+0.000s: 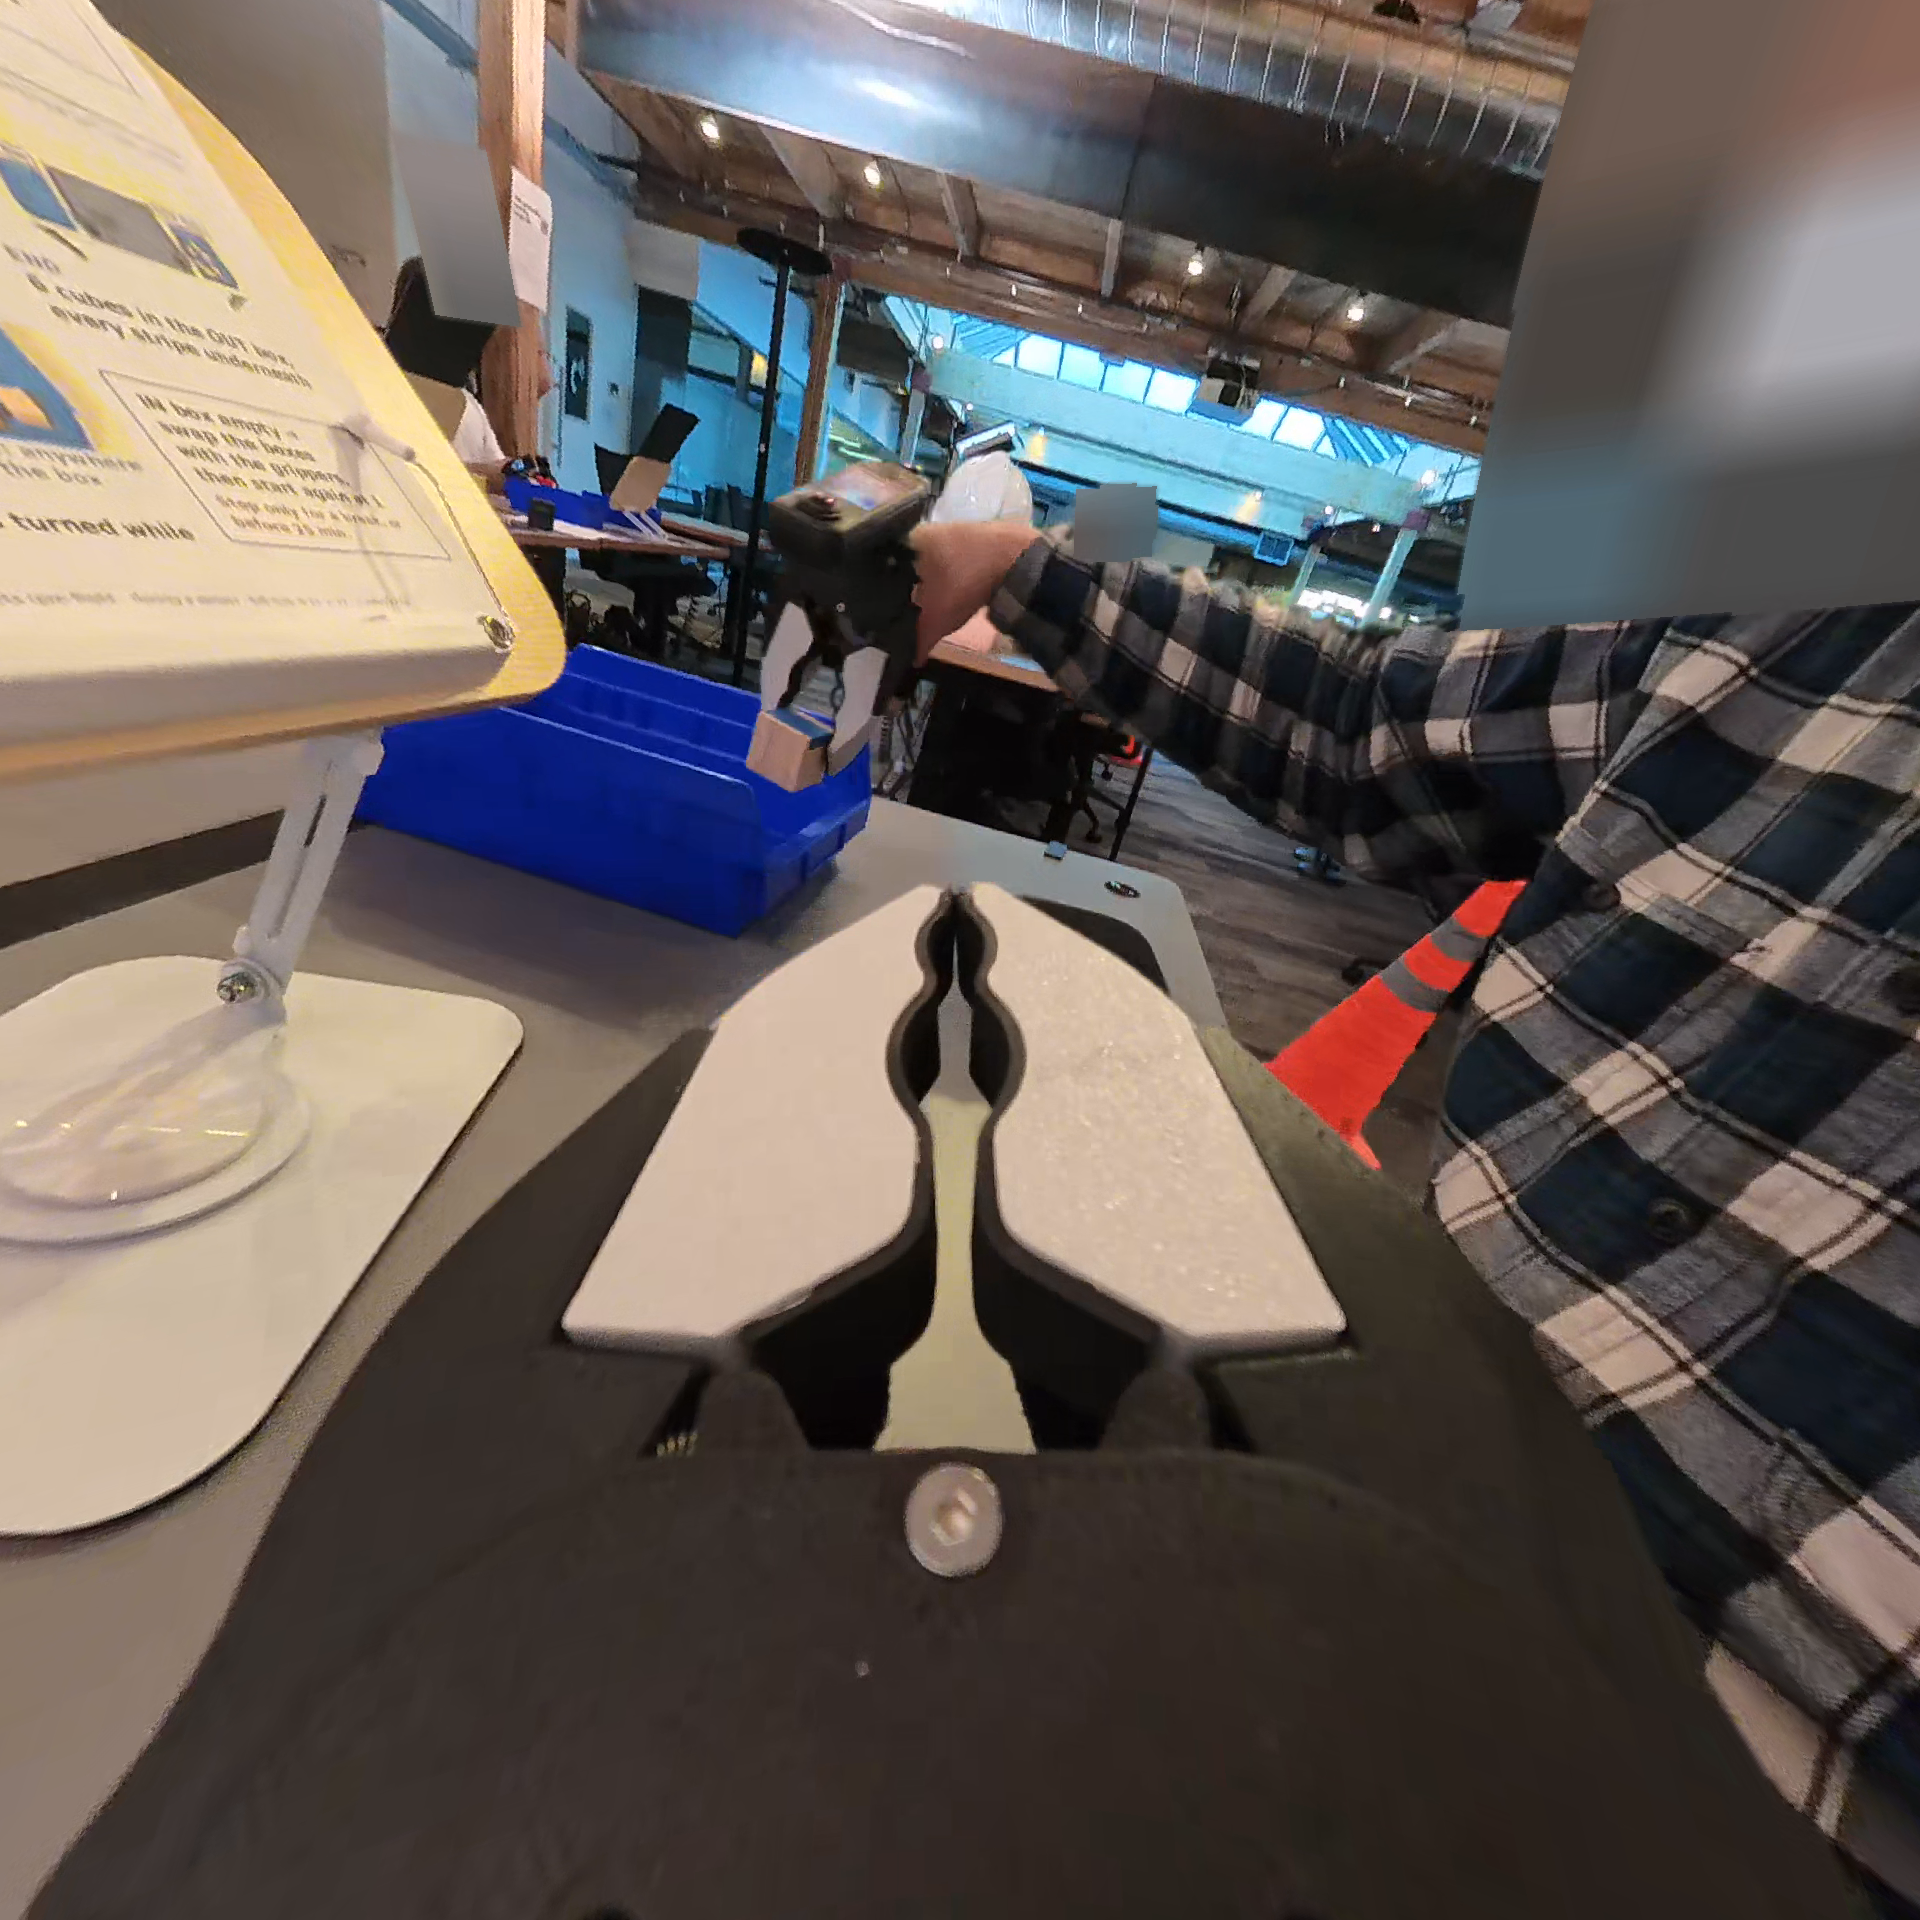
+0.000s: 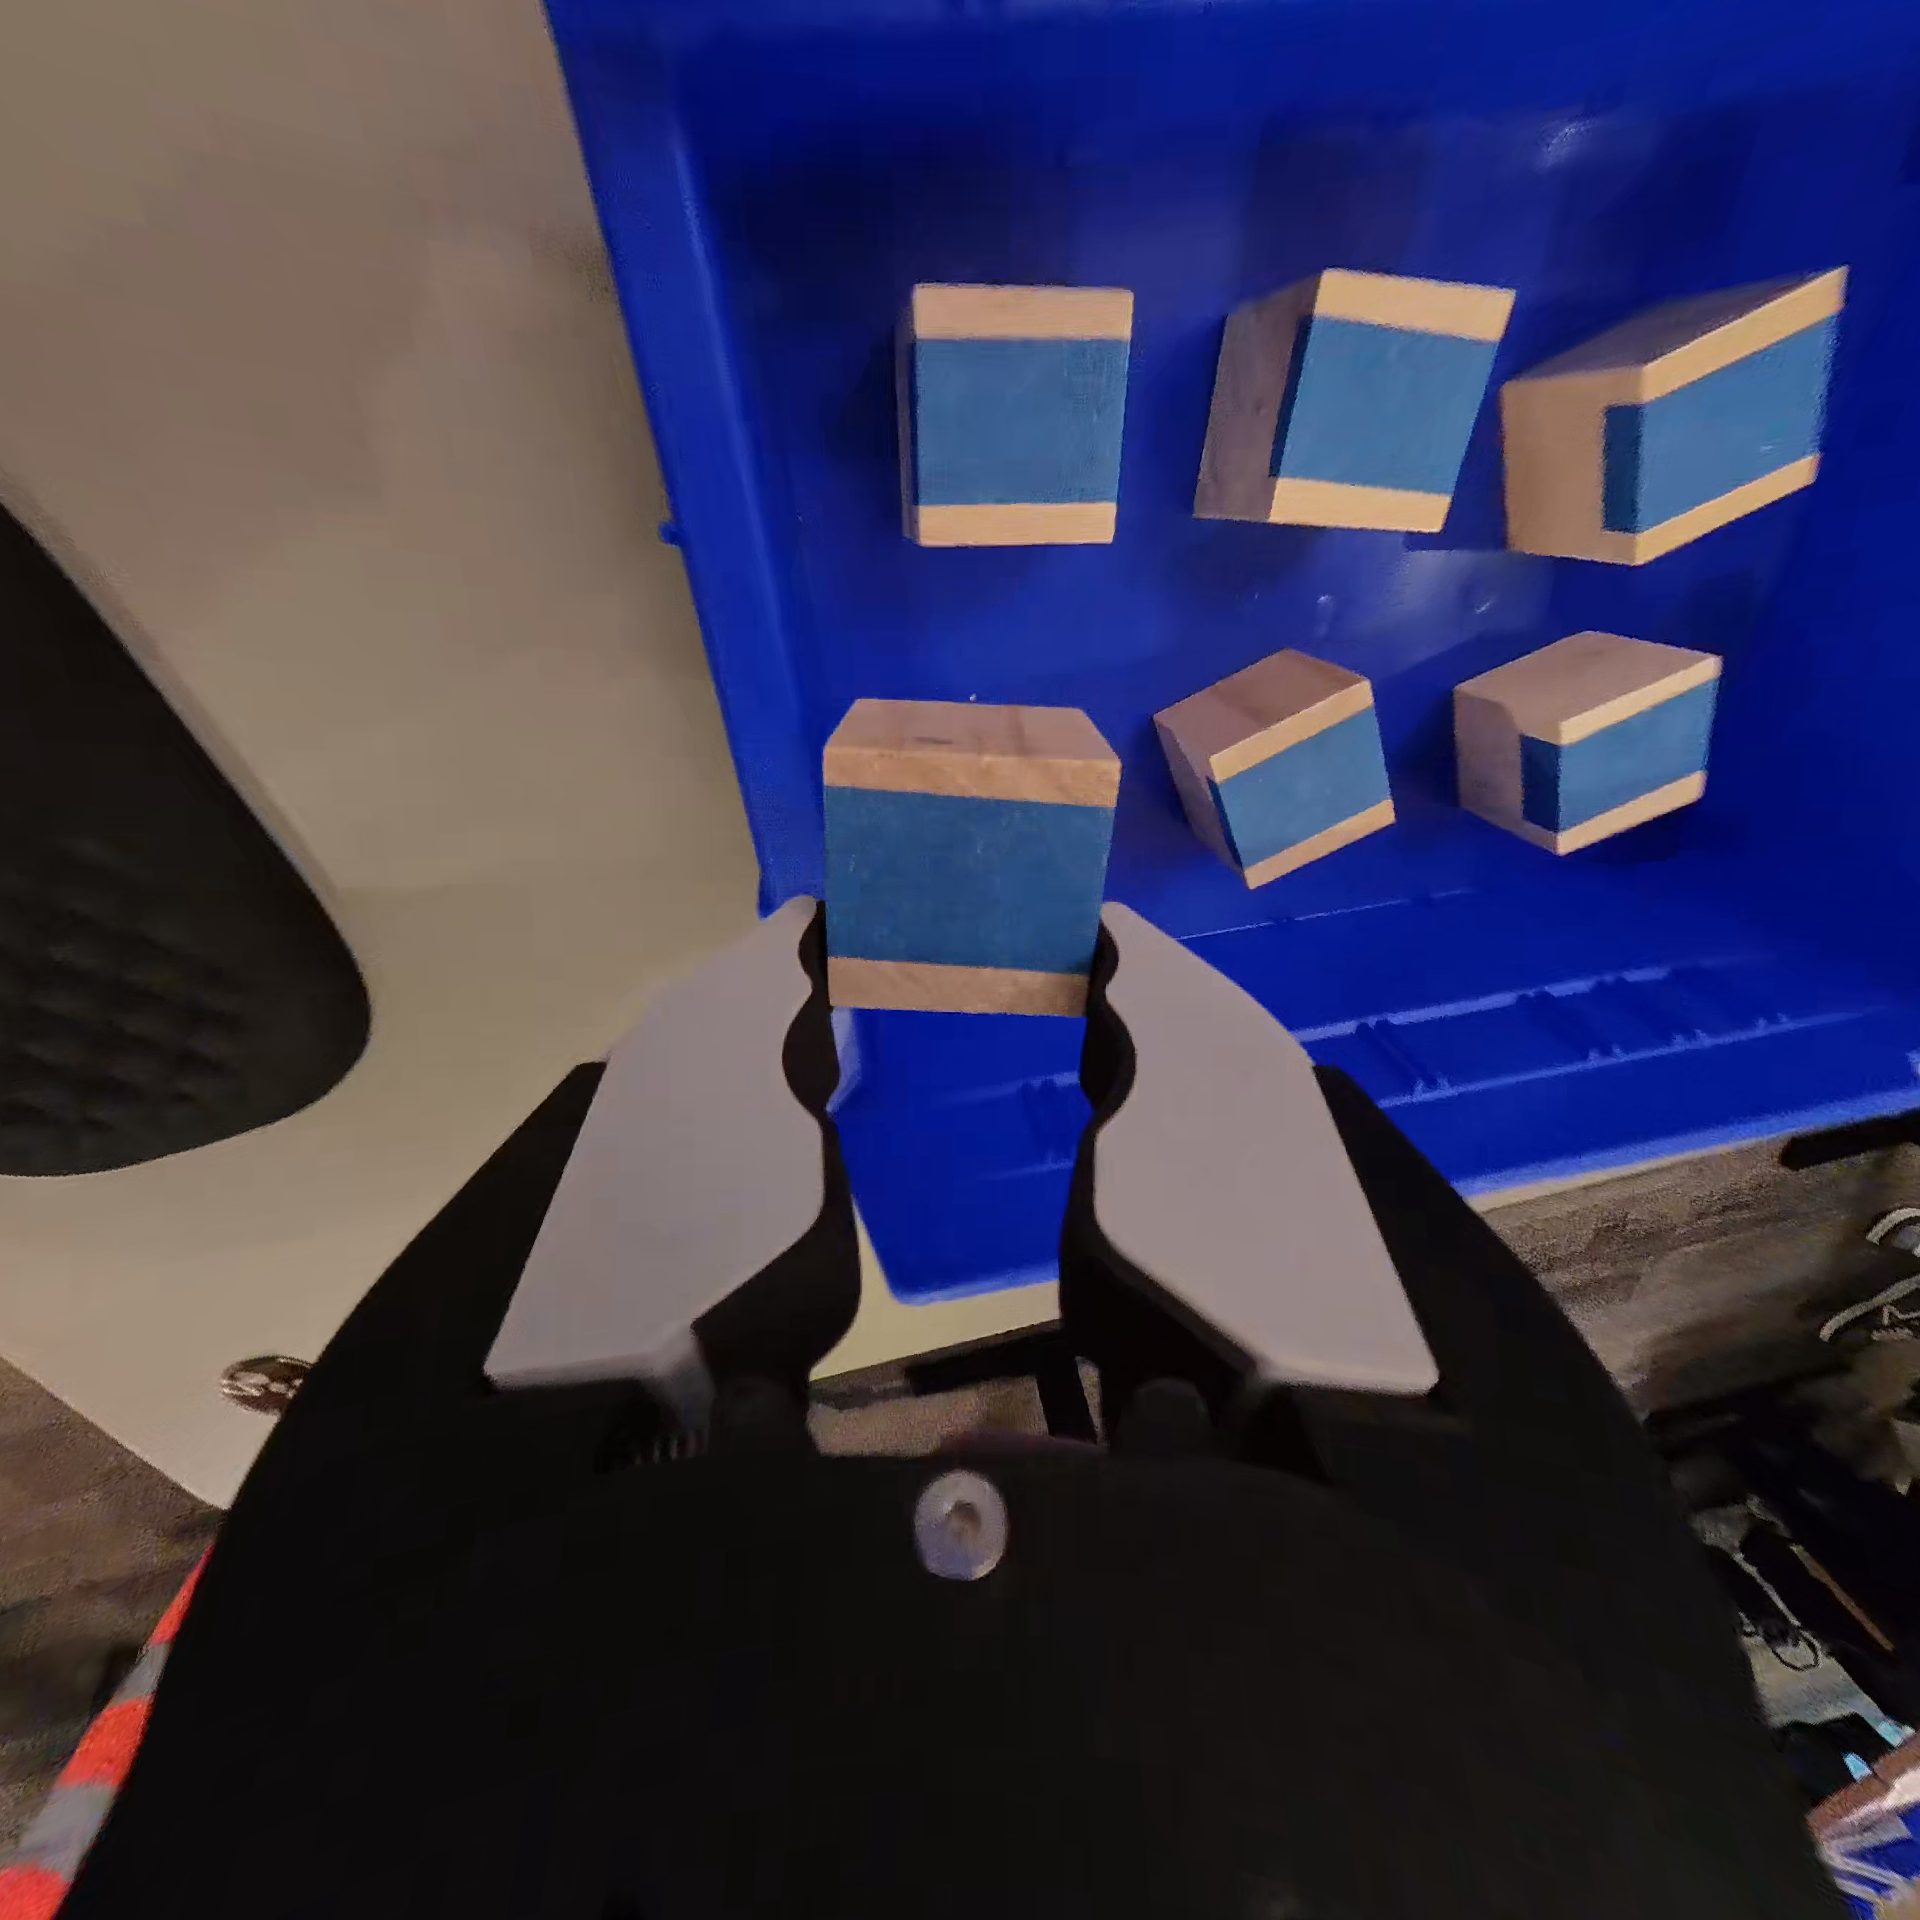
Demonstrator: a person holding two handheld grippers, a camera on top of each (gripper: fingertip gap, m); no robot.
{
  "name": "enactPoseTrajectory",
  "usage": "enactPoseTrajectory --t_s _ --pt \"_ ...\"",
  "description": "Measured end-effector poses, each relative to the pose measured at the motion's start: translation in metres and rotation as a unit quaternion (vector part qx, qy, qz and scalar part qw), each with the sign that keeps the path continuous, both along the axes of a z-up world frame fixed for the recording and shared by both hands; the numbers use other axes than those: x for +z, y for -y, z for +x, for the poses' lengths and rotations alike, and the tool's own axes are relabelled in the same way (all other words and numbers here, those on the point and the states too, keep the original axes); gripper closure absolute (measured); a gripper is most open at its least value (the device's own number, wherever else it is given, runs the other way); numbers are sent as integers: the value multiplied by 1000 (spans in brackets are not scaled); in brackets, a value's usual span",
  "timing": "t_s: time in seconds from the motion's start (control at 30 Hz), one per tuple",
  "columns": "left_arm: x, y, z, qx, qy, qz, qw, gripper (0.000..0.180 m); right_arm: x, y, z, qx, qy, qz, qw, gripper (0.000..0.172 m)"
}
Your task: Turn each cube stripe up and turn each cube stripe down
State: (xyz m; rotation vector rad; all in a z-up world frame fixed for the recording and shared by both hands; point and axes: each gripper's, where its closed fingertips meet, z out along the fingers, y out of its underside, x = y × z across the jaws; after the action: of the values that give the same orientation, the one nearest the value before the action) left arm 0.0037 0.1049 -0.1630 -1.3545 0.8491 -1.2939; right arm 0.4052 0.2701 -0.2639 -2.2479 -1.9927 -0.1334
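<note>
From where I stand, the right gripper (image 2: 961, 956) is clamped on a wooden cube (image 2: 966, 852), both pads pressed against its sides, the blue stripe facing the camera. It hangs over the near-left corner of the blue bin (image 2: 707, 312). Five more cubes lie on the bin floor: three in a row (image 2: 1013, 416) toward twelve and one o'clock, and two (image 2: 1283, 764) at about two o'clock from the held one (all showing their stripes). The left gripper (image 1: 951, 899) has its fingers pressed together with nothing between them, low over the grey table (image 1: 582, 966). At its ten o'clock stands a white stand (image 1: 281, 894) carrying an instruction sheet (image 1: 187, 395); an orange cone (image 1: 1382, 1008) sits at three o'clock.
</note>
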Motion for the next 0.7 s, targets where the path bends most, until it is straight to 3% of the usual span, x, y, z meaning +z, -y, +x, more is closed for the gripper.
enactPoseTrajectory --t_s 0.27,0.4,0.5,0.7 --pt "-9 3 0 2 -6 -11 1000 180 -55 -16 19 26 97 -66 993 125" --pt "-12 4 1 -1 -8 -15 1000 180 -67 -20 27 17 135 -74 988 118" --pt "-13 6 2 -2 -14 -12 1000 180 -55 -27 27 8 133 -47 990 99" --pt "-12 7 -4 14 -25 -6 1000 180 13 -22 10 -22 62 64 996 115"
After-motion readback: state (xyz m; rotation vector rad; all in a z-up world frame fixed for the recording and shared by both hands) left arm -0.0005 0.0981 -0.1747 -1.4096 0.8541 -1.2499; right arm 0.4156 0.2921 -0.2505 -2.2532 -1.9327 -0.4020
